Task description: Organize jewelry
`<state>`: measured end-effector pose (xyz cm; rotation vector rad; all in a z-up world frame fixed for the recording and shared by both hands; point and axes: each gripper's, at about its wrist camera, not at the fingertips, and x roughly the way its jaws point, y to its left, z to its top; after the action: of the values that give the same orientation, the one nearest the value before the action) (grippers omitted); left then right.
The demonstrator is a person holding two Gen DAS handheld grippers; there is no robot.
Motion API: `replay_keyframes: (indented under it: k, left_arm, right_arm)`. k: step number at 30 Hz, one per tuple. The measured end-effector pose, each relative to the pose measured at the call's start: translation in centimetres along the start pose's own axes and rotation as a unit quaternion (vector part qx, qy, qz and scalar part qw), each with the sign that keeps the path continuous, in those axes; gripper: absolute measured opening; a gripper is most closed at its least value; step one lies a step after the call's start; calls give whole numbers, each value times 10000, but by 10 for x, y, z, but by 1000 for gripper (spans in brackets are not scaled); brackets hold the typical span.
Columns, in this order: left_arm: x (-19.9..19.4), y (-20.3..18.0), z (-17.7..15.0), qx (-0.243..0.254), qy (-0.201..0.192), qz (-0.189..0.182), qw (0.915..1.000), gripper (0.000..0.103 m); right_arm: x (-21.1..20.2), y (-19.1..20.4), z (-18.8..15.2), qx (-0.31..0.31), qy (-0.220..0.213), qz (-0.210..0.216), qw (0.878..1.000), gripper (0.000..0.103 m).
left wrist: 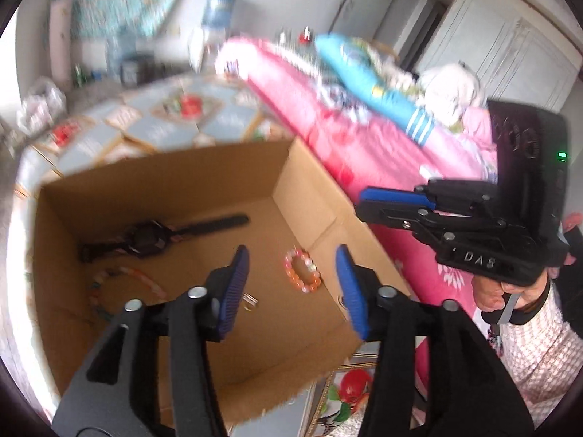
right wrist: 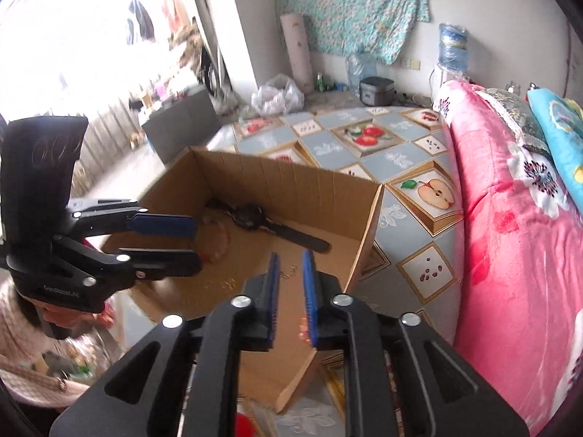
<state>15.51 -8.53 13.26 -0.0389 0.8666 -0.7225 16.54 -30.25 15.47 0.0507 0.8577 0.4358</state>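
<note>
An open cardboard box stands on the patterned cloth. Inside lie a black wristwatch, an orange and pink bead bracelet, a pale bead bracelet and a small metal ring. My left gripper is open and empty above the box. It also shows in the right wrist view. My right gripper is narrowly open with nothing between its pads, above the box's near right corner; it shows at the right in the left wrist view. The watch and a thin chain show in the right wrist view.
A pink floral quilt is piled to the right of the box, with a blue cushion on it. The fruit-patterned cloth stretches beyond the box. A plastic bag and a rice cooker stand by the far wall.
</note>
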Motion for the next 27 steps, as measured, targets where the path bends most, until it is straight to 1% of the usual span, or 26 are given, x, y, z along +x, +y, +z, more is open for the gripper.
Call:
replay_keyframes:
  k: [1, 2, 3, 4, 5, 6, 7, 8, 9, 10, 11, 14, 16, 18, 21, 22, 23, 25, 27]
  left_arm:
    - [-11, -1, -2, 60, -186, 89, 9998, 61]
    - [-28, -4, -9, 146, -435, 227, 9987, 70]
    - [-43, -6, -16, 208, -677, 382, 9968, 74]
    - [-53, -8, -20, 244, -830, 517, 9949, 83]
    - [-65, -10, -28, 293, -1007, 740, 9917, 87]
    - [-74, -12, -35, 309, -1115, 953, 9887, 88]
    - [-82, -13, -42, 295, -1176, 1146, 9860, 91]
    - [-90, -14, -52, 249, -1211, 1428, 9820, 93]
    - [-93, -14, -57, 194, -1198, 1598, 9797, 94]
    - [-96, -13, -63, 98, -1147, 1760, 9776, 94]
    - [-98, -11, -71, -59, -1051, 1906, 9760, 95]
    - [-98, -2, -89, -540, -846, 2193, 9705, 95]
    - [-93, 5, -98, -776, -702, 2336, 9667, 95]
    - [-88, 8, -105, -938, -563, 2671, 9574, 95]
    - [-82, 9, -113, -884, -502, 3139, 9440, 95]
    - [-79, 10, -113, -876, -427, 3231, 9413, 94]
    - [-74, 11, -113, -836, -317, 3267, 9409, 94]
    - [-66, 14, -113, -780, -96, 3202, 9441, 94]
    - [-57, 19, -112, -887, 166, 3165, 9443, 94]
  right_arm:
    - [-9, 3, -5, 77, -155, 48, 9998, 28]
    - [-21, 8, -12, 116, -332, 89, 9993, 35]
    - [-29, 13, -18, 122, -477, 96, 9987, 43]
    - [-37, 18, -25, 136, -632, 95, 9979, 47]
    - [-46, 26, -36, 162, -788, 111, 9967, 58]
    - [-50, 33, -44, 178, -846, 139, 9962, 67]
    - [-53, 40, -53, 194, -877, 167, 9958, 70]
    - [-54, 48, -63, 221, -882, 195, 9957, 74]
    - [-53, 54, -71, 271, -854, 208, 9958, 78]
    - [-51, 59, -79, 360, -795, 208, 9960, 80]
    - [-48, 63, -85, 431, -732, 200, 9962, 83]
    - [-35, 74, -103, 664, -556, -74, 9962, 88]
    - [-27, 79, -108, 669, -422, -278, 9965, 88]
    - [-20, 84, -108, 630, -346, -594, 9956, 91]
    - [-10, 91, -104, 586, -240, -984, 9931, 94]
    - [-7, 94, -102, 559, -204, -1084, 9923, 95]
    - [-5, 97, -101, 538, -180, -1171, 9915, 96]
    - [3, 98, -98, 599, -34, -1278, 9900, 96]
    - [8, 97, -96, 727, 69, -1347, 9882, 96]
